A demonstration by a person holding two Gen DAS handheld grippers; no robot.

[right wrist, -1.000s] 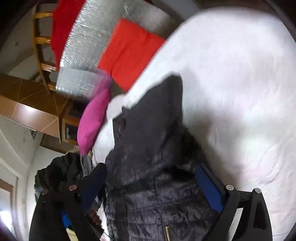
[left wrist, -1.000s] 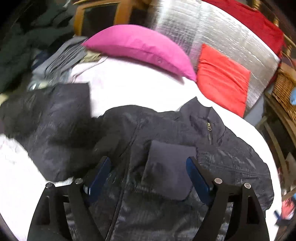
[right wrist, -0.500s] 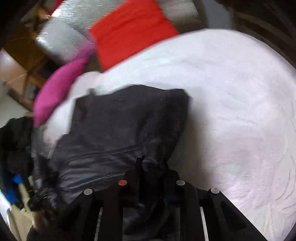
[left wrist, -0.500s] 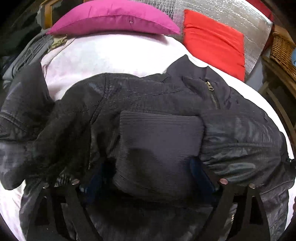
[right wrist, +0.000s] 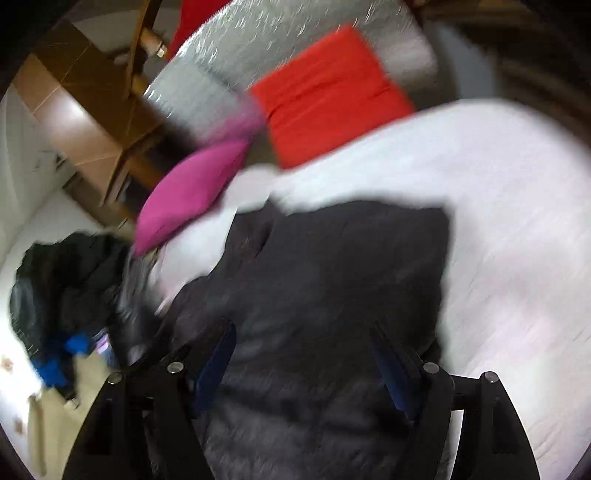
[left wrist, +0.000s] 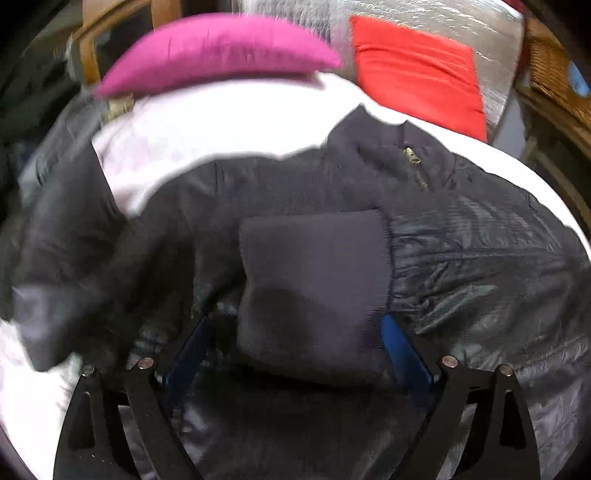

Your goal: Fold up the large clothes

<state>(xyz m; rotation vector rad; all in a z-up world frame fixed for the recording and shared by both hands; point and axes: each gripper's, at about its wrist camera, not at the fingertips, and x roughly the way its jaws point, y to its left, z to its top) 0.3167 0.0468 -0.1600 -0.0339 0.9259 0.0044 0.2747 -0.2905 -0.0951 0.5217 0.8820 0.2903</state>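
A black quilted jacket (left wrist: 480, 240) lies spread on the white bed cover (left wrist: 221, 129), its collar and brass zip (left wrist: 415, 166) toward the cushions. One sleeve is folded across the chest, and its knit cuff (left wrist: 314, 277) lies between the blue pads of my left gripper (left wrist: 295, 321). Those jaws are opening and stand wide beside the cuff. In the blurred right wrist view, my right gripper (right wrist: 303, 328) hangs over the jacket (right wrist: 332, 258) near its right edge. Its jaws are opening, with jacket fabric lying under and between them, not pinched.
A pink pillow (left wrist: 221, 48), a red cushion (left wrist: 417, 74) and a silver padded sheet (left wrist: 443, 22) line the far side of the bed. A wicker basket (left wrist: 554, 74) stands at the right. A heap of dark clothes (right wrist: 62, 280) lies left of the bed.
The left gripper sank onto the jacket and now straddles the sleeve cuff. The right gripper pinched jacket fabric half a second ago, then let go and swung sideways.
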